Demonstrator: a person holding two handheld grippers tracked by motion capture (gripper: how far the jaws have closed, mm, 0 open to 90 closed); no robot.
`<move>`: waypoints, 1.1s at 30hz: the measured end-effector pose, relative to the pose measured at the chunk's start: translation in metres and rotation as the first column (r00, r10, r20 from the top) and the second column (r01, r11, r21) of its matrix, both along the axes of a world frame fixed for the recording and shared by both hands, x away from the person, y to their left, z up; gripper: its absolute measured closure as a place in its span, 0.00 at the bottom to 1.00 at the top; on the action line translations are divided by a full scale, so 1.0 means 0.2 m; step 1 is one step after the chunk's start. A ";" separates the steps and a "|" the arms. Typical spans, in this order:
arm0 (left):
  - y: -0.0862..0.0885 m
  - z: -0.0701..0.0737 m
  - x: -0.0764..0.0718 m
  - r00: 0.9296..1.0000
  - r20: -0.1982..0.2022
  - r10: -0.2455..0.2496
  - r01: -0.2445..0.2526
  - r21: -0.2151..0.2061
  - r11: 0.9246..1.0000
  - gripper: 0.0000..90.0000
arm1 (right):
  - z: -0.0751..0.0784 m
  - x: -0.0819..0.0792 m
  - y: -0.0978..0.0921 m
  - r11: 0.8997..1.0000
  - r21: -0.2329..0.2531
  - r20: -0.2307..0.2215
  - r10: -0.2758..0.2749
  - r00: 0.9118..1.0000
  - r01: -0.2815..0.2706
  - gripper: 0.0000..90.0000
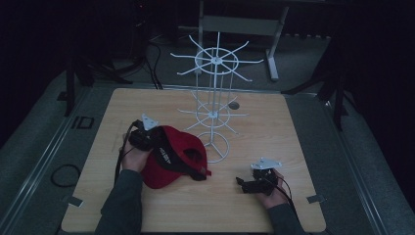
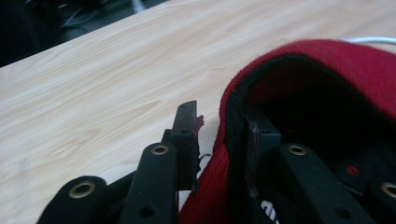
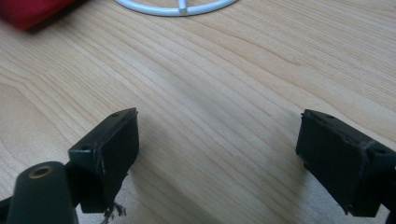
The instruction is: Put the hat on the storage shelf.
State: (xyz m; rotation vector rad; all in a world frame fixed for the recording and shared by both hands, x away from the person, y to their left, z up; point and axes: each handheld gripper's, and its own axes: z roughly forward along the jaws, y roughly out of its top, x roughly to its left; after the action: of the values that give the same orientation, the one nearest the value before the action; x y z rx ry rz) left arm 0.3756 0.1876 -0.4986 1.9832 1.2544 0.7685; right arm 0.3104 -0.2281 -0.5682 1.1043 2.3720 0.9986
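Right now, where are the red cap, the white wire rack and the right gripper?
red cap [image 1: 159, 172]: high view, crown.
white wire rack [image 1: 216, 60]: high view, top hub.
right gripper [image 3: 217, 144]: right gripper view, between open jaws.

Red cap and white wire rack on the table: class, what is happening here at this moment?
A person works at a wooden table with a gripper in each hand. The left gripper is shut on the edge of a red cap, one jaw outside the cloth and one inside; the cap lies by the base of a white wire rack. The right gripper rests open over bare wood, holding nothing. No cap hangs on the rack yet.
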 end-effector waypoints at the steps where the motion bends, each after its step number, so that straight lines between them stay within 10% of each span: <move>1: 0.00 0.00 0.00 1.000 0.000 0.000 0.000 0.000 1.000 0.82 | 0.00 0.00 0.00 1.000 0.000 0.000 0.000 1.000 0.000 0.15; 3: 0.07 0.01 0.00 0.997 0.001 0.077 -0.077 -0.051 0.996 0.84 | 0.00 0.00 0.00 1.000 0.000 0.000 0.000 1.000 0.000 0.15; 7: 0.17 0.00 0.00 0.969 -0.009 0.245 -0.245 -0.122 0.962 0.89 | 0.00 0.00 0.00 1.000 0.000 0.000 0.000 1.000 0.000 0.15; 11: 0.21 -0.01 -0.01 0.953 -0.046 0.300 -0.303 -0.180 0.936 0.87 | 0.00 0.00 0.00 1.000 0.000 0.000 0.000 1.000 0.000 0.15; 14: 0.20 0.00 -0.02 0.974 -0.083 0.211 -0.223 -0.193 0.955 0.71 | 0.00 0.00 0.00 1.000 0.000 0.000 0.000 1.000 0.000 0.15; 20: 0.22 0.04 -0.10 0.988 -0.098 0.121 -0.137 -0.181 0.974 0.58 | 0.00 0.00 0.00 1.000 0.000 0.000 0.000 1.000 0.000 0.15; 33: 0.40 -0.04 -0.33 0.981 -0.187 0.048 -0.079 -0.160 0.984 0.56 | 0.00 0.00 0.00 1.000 -0.001 0.001 0.000 1.000 0.000 0.15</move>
State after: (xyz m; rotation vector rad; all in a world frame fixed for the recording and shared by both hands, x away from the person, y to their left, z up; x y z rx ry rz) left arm 0.3104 0.2685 -0.5069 1.9179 1.4456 0.5010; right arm 0.3104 -0.2281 -0.5682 1.1031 2.3720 0.9978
